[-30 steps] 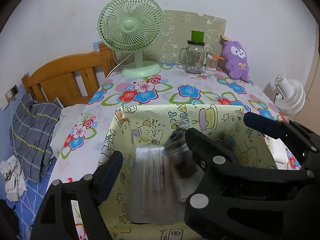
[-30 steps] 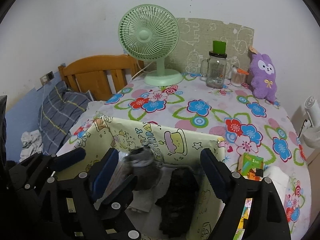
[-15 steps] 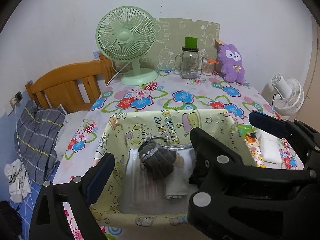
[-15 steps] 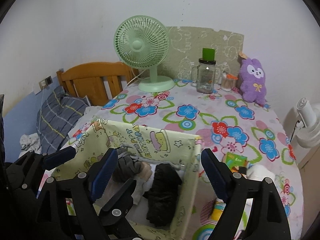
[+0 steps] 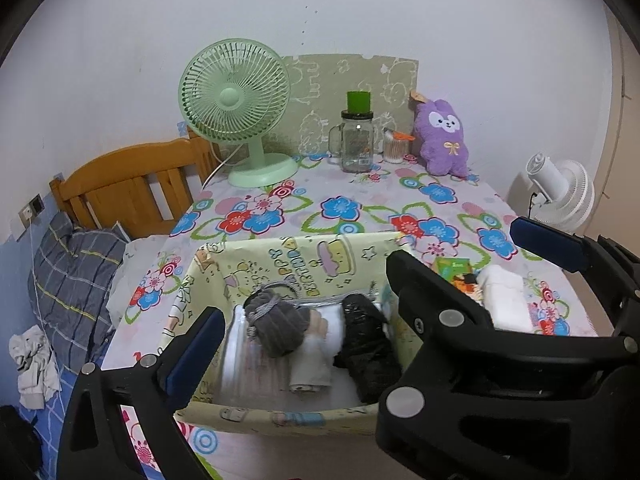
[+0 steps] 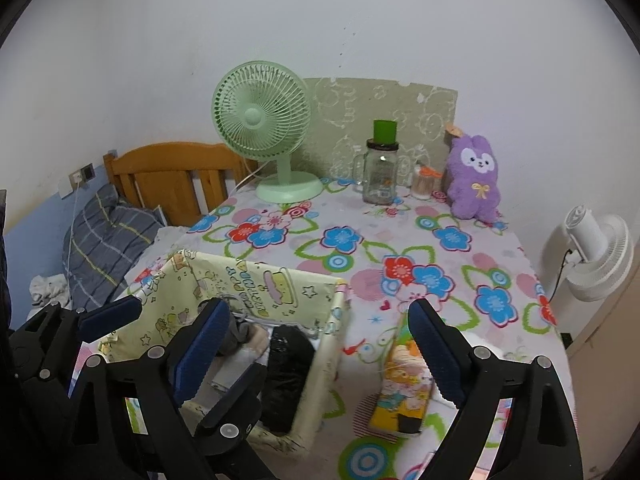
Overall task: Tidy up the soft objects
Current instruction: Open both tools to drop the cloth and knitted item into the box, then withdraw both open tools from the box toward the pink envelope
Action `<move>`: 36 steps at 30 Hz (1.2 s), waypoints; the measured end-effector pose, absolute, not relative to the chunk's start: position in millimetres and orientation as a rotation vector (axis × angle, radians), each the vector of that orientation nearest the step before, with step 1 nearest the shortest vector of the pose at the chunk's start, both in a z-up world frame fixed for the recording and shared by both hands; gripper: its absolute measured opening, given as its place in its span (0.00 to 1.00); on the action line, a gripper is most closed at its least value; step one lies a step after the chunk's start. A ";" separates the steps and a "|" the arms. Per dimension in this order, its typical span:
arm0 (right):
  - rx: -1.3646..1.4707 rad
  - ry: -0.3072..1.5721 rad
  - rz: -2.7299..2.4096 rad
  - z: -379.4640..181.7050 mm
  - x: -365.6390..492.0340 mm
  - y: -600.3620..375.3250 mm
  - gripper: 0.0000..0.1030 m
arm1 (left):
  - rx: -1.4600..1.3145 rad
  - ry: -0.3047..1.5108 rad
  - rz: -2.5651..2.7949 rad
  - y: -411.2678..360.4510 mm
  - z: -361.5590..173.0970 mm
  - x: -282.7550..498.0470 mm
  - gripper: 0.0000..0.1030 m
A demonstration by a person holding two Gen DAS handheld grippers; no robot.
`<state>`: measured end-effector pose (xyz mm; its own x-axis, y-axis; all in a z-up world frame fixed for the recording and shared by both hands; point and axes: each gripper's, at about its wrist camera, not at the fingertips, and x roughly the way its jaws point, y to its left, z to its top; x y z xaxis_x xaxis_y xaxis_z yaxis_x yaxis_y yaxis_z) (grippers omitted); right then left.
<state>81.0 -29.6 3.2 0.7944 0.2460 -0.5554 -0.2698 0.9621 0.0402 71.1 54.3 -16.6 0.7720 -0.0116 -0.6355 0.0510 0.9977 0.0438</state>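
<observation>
Left gripper jaws opening, wide, empty, right gripper jaws opening, wide, empty, grey rolled bundle lay inside fabric bin, black bundle at its 3 o'clock, purple plush at table's 1 o'clock.

plain white wall, wooden headboard, floral-clothed table, white fan beside it

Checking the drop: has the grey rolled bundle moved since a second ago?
Yes. The grey bundle dropped from between the grippers onto the storage box floor.
</observation>
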 end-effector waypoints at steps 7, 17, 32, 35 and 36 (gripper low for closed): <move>-0.036 0.564 0.260 11.3 68.4 -48.3 0.93 | 0.075 0.660 -0.039 37.4 -8.2 61.3 0.99; -0.030 0.543 0.233 15.3 52.3 -73.7 0.94 | 0.084 0.651 -0.057 13.9 -5.2 48.4 0.99; -0.031 0.515 0.186 17.3 31.4 -113.2 0.94 | 0.092 0.631 -0.112 -24.6 -4.6 34.3 0.99; -0.029 0.519 0.182 13.5 28.4 -121.0 0.94 | 0.093 0.638 -0.122 -32.6 -8.4 32.3 0.99; -0.029 0.520 0.181 12.0 27.6 -123.4 0.94 | 0.093 0.639 -0.125 -35.4 -10.1 31.7 0.99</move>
<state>27.6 -123.4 12.0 0.8522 0.1649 -0.4965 -0.1794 0.9836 0.0187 31.7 -35.4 -10.1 0.7954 -0.0874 -0.5997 0.1447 0.9883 0.0479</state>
